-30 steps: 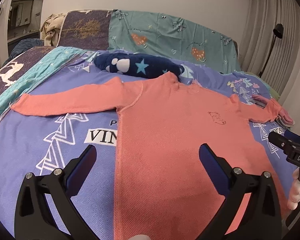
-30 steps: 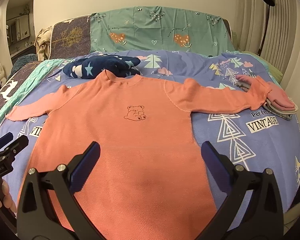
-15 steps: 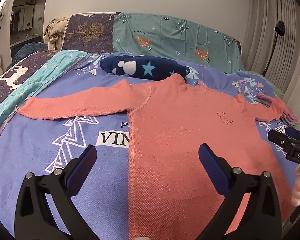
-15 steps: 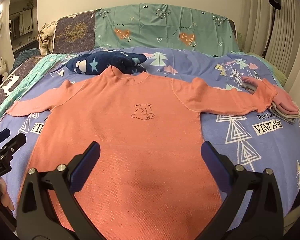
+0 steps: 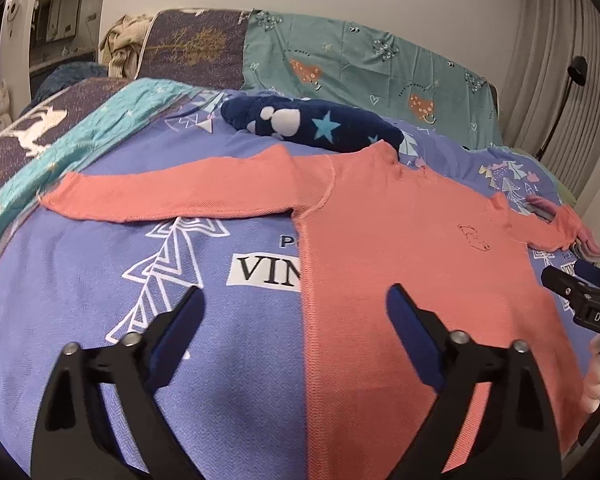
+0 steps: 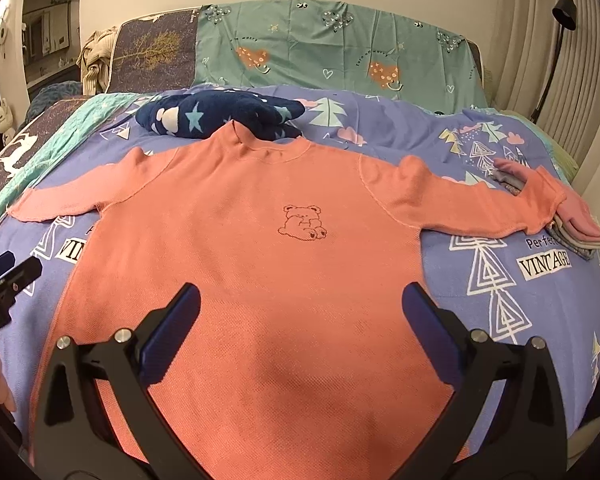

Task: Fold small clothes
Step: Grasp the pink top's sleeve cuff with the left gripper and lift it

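On the bed's purple printed cover a coral long-sleeved shirt lies flat, front up, both sleeves stretched out sideways, nothing folded yet by the look of it. Starting at the left: the left sleeve reaches toward the teal blanket edge, and the left claw hovers over the shirt's left side seam, fingers spread wide and holding nothing. At the middle, the bear print sits on the chest, and the collar touches a navy star-patterned fleece bunched just behind it. The right claw hangs above the lower body of the shirt, also spread and empty. Further right, the right sleeve ends with its cuff lying on a small pile of folded pink and grey clothes.

The risks, as I judge them: lifting that right sleeve could drag the pile out of order, since the cuff rests on it. A pinch at the seam may also catch the cover beneath. The knit looks soft, so an uneven pull from either side would likely skew the fold, and the collar could snag the fleece
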Available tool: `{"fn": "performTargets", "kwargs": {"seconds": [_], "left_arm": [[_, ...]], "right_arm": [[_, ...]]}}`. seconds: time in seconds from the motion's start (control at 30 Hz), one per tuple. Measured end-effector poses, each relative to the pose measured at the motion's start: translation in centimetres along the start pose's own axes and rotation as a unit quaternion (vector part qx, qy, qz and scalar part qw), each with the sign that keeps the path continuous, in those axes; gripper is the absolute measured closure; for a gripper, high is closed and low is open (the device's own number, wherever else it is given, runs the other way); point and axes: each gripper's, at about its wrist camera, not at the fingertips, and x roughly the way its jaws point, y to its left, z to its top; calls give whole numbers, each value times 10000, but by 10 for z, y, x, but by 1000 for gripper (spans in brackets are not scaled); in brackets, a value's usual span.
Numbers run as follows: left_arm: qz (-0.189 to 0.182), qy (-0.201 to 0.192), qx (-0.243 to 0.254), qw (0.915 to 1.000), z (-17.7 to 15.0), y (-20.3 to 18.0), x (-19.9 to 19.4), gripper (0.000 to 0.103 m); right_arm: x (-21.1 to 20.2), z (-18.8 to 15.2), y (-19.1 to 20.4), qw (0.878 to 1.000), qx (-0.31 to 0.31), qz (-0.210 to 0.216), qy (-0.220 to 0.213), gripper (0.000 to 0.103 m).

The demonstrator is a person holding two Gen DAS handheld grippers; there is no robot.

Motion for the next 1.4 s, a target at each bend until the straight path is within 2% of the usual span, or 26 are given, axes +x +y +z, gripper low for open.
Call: {"fn": "performTargets", "kwargs": {"seconds": [0.07, 0.13, 0.27, 0.3, 0.33, 0.4, 0.43, 0.57, 0.67, 0.77, 0.8, 0.83, 0.87, 0.9, 0.93, 0.97, 1.0, 1.03, 1.1, 1.17, 1.2, 1.27, 1.4], "left_arm": [[-77, 141, -199, 9997, 2, 14, 4, 36], [-155, 266, -531, 9981, 6, 39, 8, 45], [75, 297, -1227, 9920, 17, 102, 16, 49], [120, 316, -1480, 9884, 20, 121, 19, 50], [165, 364, -1944, 9801, 23, 152, 26, 51], [215, 403, -2507, 9670, 27, 188, 36, 51], [303, 395, -2840, 9575, 30, 210, 42, 51], [611, 185, -3543, 9330, 42, 262, 58, 51], [670, 57, -3832, 9212, 53, 283, 72, 51], [920, -28, -3807, 9201, 69, 288, 84, 52], [958, -67, -3768, 9213, 72, 289, 88, 55], [1031, -89, -3711, 9228, 77, 291, 93, 83], [1045, -66, -3703, 9230, 79, 292, 97, 102], [985, -19, -3749, 9218, 81, 292, 100, 102], [909, -25, -3787, 9210, 86, 286, 98, 102], [809, -132, -3662, 9269, 90, 277, 91, 102], [704, -270, -3417, 9368, 99, 260, 83, 102], [539, -448, -2963, 9525, 116, 228, 72, 102], [176, -628, -2465, 9669, 138, 185, 61, 102], [-451, -860, -1846, 9780, 164, 121, 46, 102], [-661, -901, -1648, 9800, 171, 98, 42, 102], [-1243, -920, -988, 9830, 186, 27, 38, 101], [-1845, -693, 36, 9804, 181, -86, 55, 99]], "right_arm": [[4, 2, 2, 10000, -18, -37, 9, 2], [7, 2, 1, 10000, -4, -71, 41, 2], [16, 2, -2, 9998, 40, -140, 140, 2], [18, 1, -2, 9997, 47, -160, 159, 2], [19, 1, -3, 9997, 56, -181, 174, 2], [22, 1, -6, 9995, 80, -219, 203, 2], [24, 1, -6, 9994, 94, -233, 217, 2], [29, 2, -11, 9991, 145, -306, 246, 2], [33, 4, -14, 9987, 214, -374, 267, 2], [38, 6, -19, 9982, 271, -432, 299, 2], [39, 7, -20, 9981, 279, -448, 311, 2], [41, 8, -22, 9980, 289, -462, 322, 2], [42, 8, -22, 9979, 301, -471, 332, 2], [44, 8, -24, 9978, 322, -469, 341, 2], [45, 9, -26, 9978, 338, -464, 346, 2], [46, 9, -27, 9977, 353, -459, 343, 2], [46, 9, -29, 9977, 364, -466, 338, 2], [47, 9, -31, 9975, 394, -478, 337, 2], [48, 9, -36, 9971, 487, -459, 349, 2], [47, 8, -42, 9968, 567, -433, 358, 2], [46, 7, -43, 9967, 584, -435, 347, 2], [42, 4, -49, 9965, 602, -481, 315, 2], [39, -4, -69, 9943, 791, -607, 380, 2]]}}
